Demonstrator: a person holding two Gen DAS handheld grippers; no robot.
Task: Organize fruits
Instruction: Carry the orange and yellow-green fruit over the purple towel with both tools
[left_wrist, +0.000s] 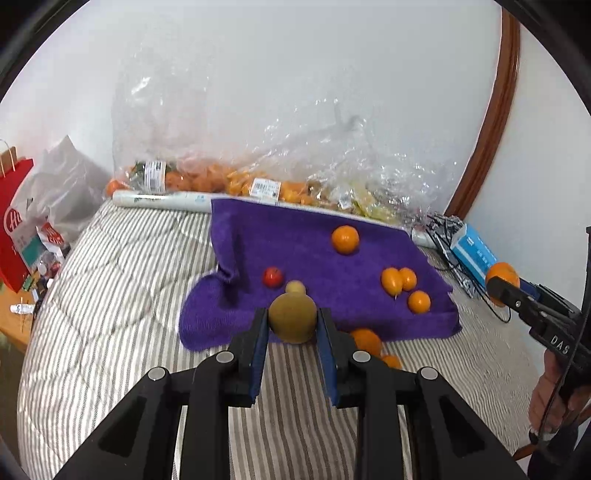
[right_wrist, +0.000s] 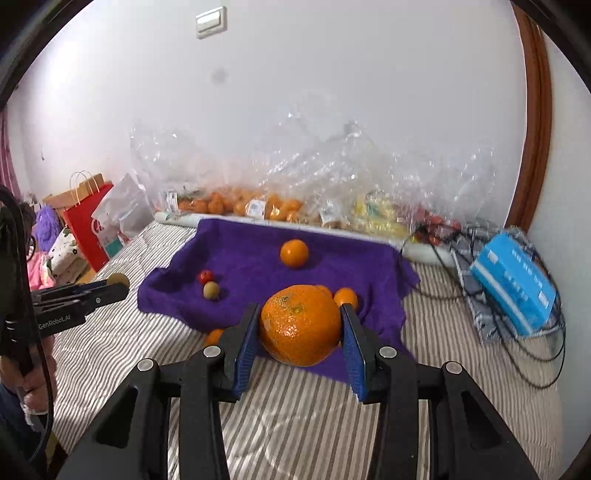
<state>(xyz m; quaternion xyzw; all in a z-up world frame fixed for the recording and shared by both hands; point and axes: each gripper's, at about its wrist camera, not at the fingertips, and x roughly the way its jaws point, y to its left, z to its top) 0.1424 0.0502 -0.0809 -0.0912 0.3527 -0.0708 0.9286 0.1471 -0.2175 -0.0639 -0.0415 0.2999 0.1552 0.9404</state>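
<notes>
Fruit in both grippers right now. Left gripper is clamped on a brownish-green kiwi, blue pads pressing it from both sides. The kiwi is a bit egg-shaped, and its long axis seems to run up and away from the camera, though the fisheye makes that hard to call. Right gripper is closed on a big orange, held above the near edge of the purple towel. It's basically round, so no real long axis; the dimpled stem end faces up toward the camera.

Both are held up off the striped bed.

Count on the towel, from the left camera: one mid-size orange toward the back, three small oranges clustered on the right, one small red fruit, and a second kiwi right beside it. Two more oranges sit on the bed just off the towel's near edge, partly hidden behind the left gripper's finger.

Along the wall there's a pile of clear bags full of more oranges and some yellow fruit, too jumbled to count. One blue box sits on the right with black cables, and one red paper bag on the left.
</notes>
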